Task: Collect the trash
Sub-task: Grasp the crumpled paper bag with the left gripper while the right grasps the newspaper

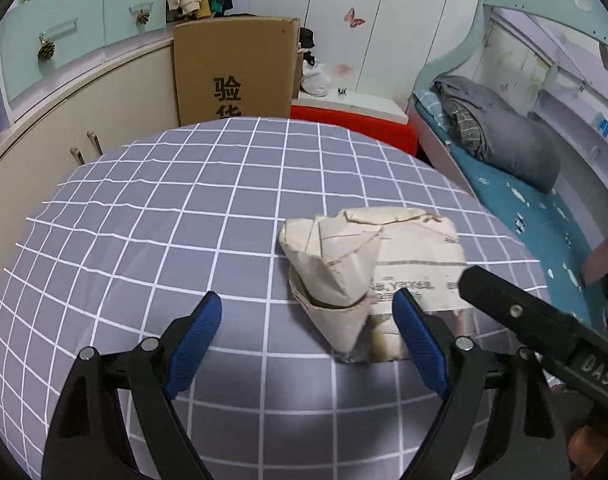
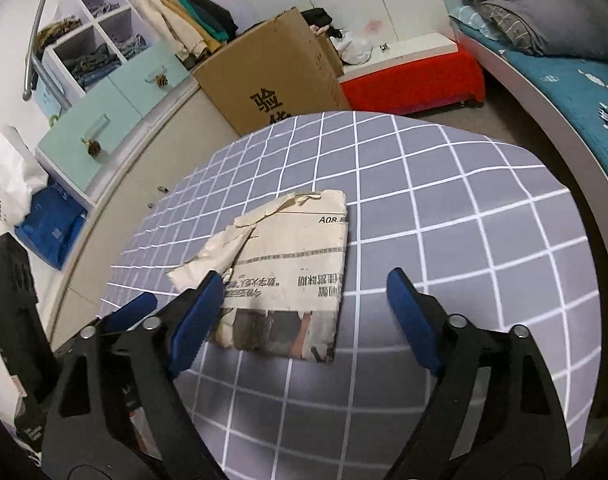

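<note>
The left gripper hangs over the checked table, its blue fingers spread wide and pinching nothing. The folded newspaper lies just ahead, against its right finger. The right gripper is also spread and empty-jawed; the newspaper lies flat on the table between its fingers, nearer the left one. A cardboard box stands beyond the table.
</note>
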`<state>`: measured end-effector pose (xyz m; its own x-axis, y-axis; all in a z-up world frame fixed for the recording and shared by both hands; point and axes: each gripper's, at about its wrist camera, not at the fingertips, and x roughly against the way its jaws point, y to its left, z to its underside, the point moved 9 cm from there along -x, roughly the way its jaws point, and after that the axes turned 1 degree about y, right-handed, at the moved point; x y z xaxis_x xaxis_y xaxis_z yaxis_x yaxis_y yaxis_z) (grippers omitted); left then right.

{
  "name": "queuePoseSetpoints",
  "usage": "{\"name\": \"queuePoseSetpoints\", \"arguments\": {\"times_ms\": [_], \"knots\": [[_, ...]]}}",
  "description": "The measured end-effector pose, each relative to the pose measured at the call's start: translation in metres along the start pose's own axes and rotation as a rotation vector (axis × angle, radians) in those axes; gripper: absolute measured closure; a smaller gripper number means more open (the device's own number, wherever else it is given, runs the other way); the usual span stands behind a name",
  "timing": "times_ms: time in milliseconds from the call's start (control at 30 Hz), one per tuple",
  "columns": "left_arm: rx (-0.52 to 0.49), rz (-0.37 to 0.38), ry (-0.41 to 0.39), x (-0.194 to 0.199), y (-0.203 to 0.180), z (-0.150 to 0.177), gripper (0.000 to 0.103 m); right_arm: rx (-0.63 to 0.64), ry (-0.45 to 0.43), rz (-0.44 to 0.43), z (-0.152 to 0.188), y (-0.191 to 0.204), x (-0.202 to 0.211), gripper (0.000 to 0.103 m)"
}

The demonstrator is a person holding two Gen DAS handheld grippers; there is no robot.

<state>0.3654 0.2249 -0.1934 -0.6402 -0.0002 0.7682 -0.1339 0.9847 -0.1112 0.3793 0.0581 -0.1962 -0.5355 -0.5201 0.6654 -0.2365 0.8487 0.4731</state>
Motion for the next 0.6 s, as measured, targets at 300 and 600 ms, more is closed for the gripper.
{"name": "queuePoseSetpoints", "arguments": {"times_ms": [300, 600], "knots": [[-0.014, 0.035, 0.057, -0.016, -0.01, 0.006, 0.042, 0.037, 0.022, 0.001, 0.001, 0.007, -0.016, 0.053], [-0.088, 0.025, 0.027, -0.005, -0.032, 0.008, 0.074, 0.005, 0.022, -0.042, 0.003, -0.002, -0.011, 0.064]]}}
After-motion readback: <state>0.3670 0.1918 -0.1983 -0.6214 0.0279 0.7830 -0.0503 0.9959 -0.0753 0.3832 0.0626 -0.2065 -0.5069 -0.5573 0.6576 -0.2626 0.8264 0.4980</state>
